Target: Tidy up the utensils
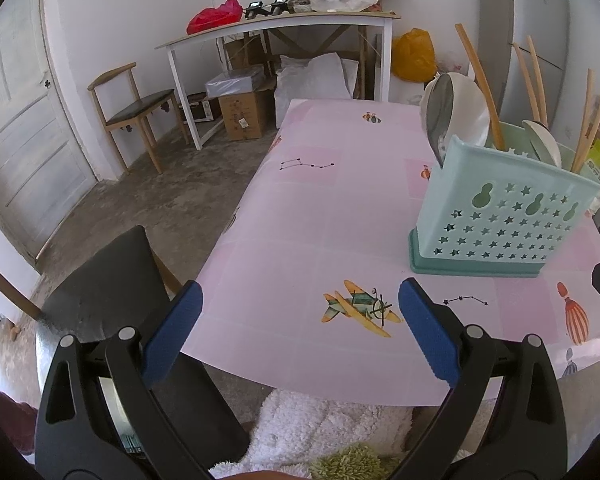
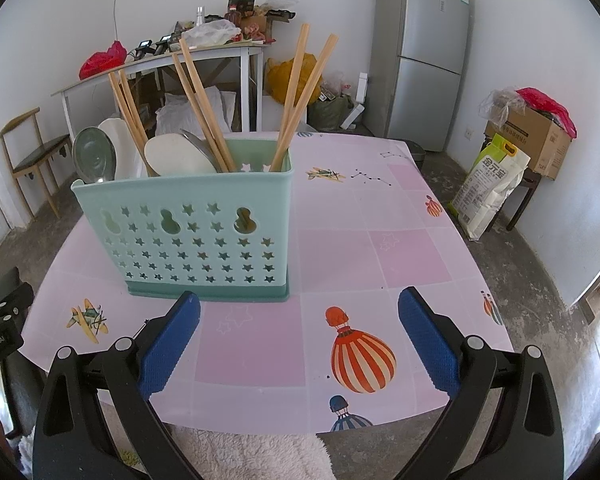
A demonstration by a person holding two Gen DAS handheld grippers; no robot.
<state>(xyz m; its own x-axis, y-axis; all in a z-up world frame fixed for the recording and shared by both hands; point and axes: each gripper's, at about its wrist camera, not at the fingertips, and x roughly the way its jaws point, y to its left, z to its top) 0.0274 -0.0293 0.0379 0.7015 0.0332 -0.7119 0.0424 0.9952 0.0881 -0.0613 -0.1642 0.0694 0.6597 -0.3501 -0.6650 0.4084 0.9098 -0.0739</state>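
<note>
Jaws of the left gripper [image 1: 300, 320] and right gripper [image 2: 299, 328] gape empty over the counter [image 2: 340, 248]. Spoons [image 2: 94, 156] and chopsticks [image 2: 204, 112] stand in the caddy [image 2: 188, 236]; a careless nudge could topple it.

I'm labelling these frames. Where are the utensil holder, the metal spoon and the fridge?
utensil holder [image 2: 188, 236]: right wrist view, perforated front wall.
metal spoon [image 2: 93, 156]: right wrist view, bowl.
fridge [image 2: 428, 52]: right wrist view, door front.
</note>
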